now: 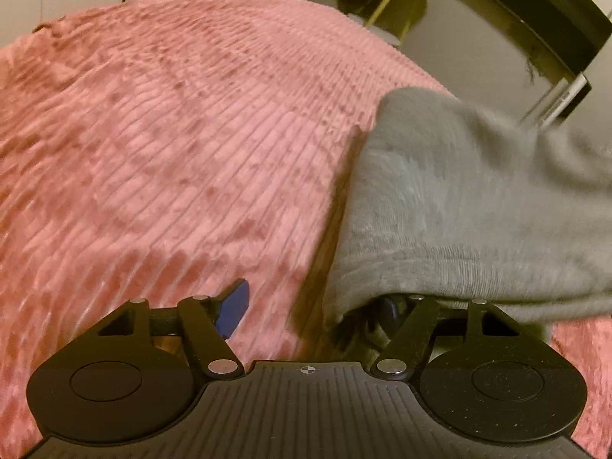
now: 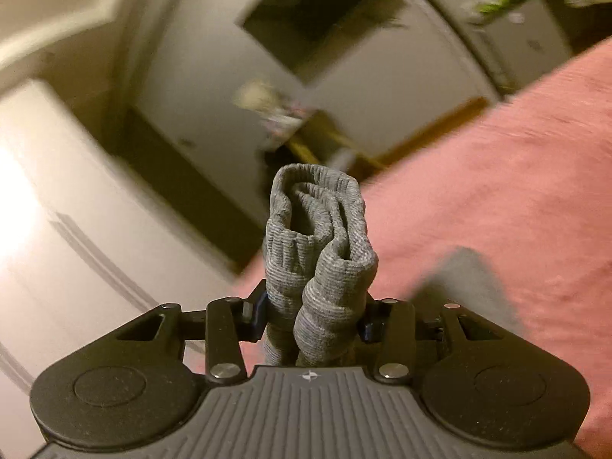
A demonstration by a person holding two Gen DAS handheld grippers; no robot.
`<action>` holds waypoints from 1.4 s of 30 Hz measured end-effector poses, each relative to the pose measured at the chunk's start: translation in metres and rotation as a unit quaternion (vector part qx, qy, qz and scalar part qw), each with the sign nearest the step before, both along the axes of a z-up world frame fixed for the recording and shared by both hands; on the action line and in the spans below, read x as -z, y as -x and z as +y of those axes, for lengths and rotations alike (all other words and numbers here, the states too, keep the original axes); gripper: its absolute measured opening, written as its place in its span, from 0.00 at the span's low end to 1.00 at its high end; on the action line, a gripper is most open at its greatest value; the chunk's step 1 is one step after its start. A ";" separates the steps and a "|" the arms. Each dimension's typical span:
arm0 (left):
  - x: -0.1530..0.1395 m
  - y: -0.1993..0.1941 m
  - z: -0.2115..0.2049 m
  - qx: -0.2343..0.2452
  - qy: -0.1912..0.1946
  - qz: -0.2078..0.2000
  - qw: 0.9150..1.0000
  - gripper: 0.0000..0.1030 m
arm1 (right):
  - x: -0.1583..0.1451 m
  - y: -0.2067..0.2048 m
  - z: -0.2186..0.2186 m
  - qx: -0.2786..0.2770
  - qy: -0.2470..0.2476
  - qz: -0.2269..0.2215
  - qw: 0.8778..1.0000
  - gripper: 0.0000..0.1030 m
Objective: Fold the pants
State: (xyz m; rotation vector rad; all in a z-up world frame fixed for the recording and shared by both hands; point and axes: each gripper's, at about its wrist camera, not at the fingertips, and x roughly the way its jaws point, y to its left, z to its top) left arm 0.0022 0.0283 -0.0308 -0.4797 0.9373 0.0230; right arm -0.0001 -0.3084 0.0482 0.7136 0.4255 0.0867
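Grey knit pants bunched in your clamped right tool, lifted off ribbed pink bedspread for folding; left tool spread apart, fabric draping one finger.

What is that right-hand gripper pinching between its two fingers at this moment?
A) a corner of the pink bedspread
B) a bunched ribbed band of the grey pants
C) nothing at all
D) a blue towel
B: in the right wrist view the right gripper is closed on a bunched ribbed band of the grey pants, which sticks up between its fingers, above the pink bedspread.
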 end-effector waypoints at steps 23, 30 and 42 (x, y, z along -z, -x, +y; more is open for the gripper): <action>-0.022 0.021 0.011 -0.033 0.040 -0.082 0.995 0.89 | 0.095 0.000 -0.030 0.041 -0.135 0.138 0.980 0.38; -0.016 0.018 0.007 -0.028 0.032 -0.063 0.997 0.89 | 0.111 -0.019 -0.026 0.045 -0.134 0.139 0.980 0.34; -0.014 0.014 0.005 -0.021 0.024 -0.051 0.998 0.89 | 0.114 -0.040 -0.028 0.020 -0.139 0.164 0.976 0.26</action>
